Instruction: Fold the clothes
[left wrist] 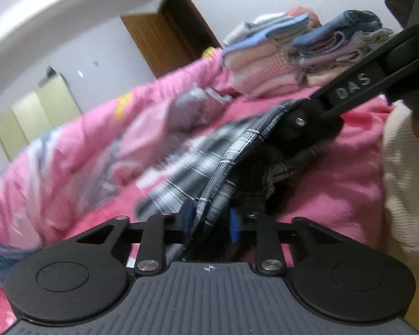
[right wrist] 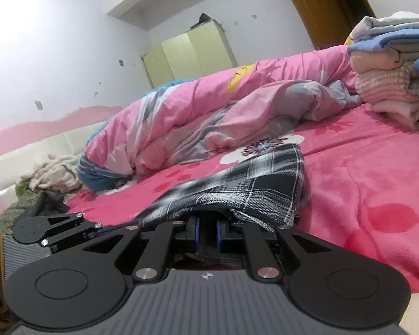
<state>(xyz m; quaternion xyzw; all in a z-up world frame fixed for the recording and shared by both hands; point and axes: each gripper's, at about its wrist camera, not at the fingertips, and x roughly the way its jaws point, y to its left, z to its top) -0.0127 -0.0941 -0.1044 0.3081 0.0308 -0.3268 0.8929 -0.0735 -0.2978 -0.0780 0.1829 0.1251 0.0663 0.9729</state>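
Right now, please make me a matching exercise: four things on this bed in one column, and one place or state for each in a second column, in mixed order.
Things
1. plaid garment
2. pink quilt
3. stack of clothes
4. beige heap

Places or states
A. folded and piled, far right
B. crumpled beside the white headboard
C. bunched up along the far side of the bed
D. lying on the pink sheet, its near edge at the right tool

Pairs: 1-D, 2-C, 3-A, 4-B
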